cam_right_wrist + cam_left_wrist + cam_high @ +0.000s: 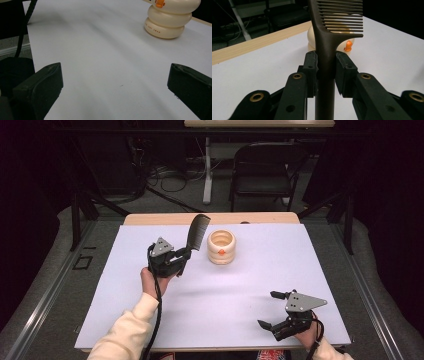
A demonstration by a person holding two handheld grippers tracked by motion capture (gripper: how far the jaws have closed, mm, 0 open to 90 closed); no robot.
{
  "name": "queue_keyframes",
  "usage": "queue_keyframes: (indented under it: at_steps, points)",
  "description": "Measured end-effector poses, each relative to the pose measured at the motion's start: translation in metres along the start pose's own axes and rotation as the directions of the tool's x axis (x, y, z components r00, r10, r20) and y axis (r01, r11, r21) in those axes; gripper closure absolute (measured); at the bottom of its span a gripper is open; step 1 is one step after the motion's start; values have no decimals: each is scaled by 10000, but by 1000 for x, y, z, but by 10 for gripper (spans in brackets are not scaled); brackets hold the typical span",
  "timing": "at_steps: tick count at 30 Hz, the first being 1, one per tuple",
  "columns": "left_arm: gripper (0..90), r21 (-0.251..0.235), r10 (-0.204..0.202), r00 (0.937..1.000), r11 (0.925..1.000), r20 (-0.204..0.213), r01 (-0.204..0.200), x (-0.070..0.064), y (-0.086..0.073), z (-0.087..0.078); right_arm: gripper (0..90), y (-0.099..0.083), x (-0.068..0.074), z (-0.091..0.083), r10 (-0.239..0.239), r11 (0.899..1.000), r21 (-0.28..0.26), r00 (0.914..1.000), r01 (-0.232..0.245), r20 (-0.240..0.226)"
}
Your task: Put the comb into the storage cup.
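Note:
A dark brown comb (197,233) stands tilted above the white sheet, its handle clamped in my left gripper (181,258), which is shut on it. In the left gripper view the comb's handle (325,57) runs up between the two pads and the teeth point right. Just right of the comb sits a cream ribbed cup with an orange beak (221,247), also seen behind the comb as the cream cup (348,42) and far off as the cream cup (170,17). My right gripper (267,310) rests open near the front right, nothing between its fingers (41,86).
A white sheet (260,270) covers the wooden table (150,219). A black folding chair (265,167) and a table leg with cables stand on the floor beyond the far edge. The left gripper's cable trails down along a cream sleeve (127,327).

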State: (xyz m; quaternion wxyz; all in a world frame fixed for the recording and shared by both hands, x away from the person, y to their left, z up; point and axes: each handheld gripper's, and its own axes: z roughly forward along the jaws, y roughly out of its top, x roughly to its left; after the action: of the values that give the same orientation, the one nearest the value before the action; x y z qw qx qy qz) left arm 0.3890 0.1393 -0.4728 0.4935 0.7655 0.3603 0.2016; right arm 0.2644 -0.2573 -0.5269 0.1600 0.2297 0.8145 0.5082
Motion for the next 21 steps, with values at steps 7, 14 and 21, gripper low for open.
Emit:
queue_keyframes:
  at_steps: [7, 14, 21]
  points:
    - [727, -107, 95, 9999, 9999, 51, -95, -2, 6, 7, 0, 0, 0, 0, 71, 10000, 24, 10000, -71, 8]
    - [727, -239, 79, 10000, 9997, 17, -79, -1, 12, 10, 0, 0, -1, 0, 66, 10000, 32, 10000, -66, 2]
    - [727, -266, 112, 9999, 9996, 33, -111, 0, 16, 15, 0, 0, -1, 0, 88, 10000, 27, 10000, -88, 3]
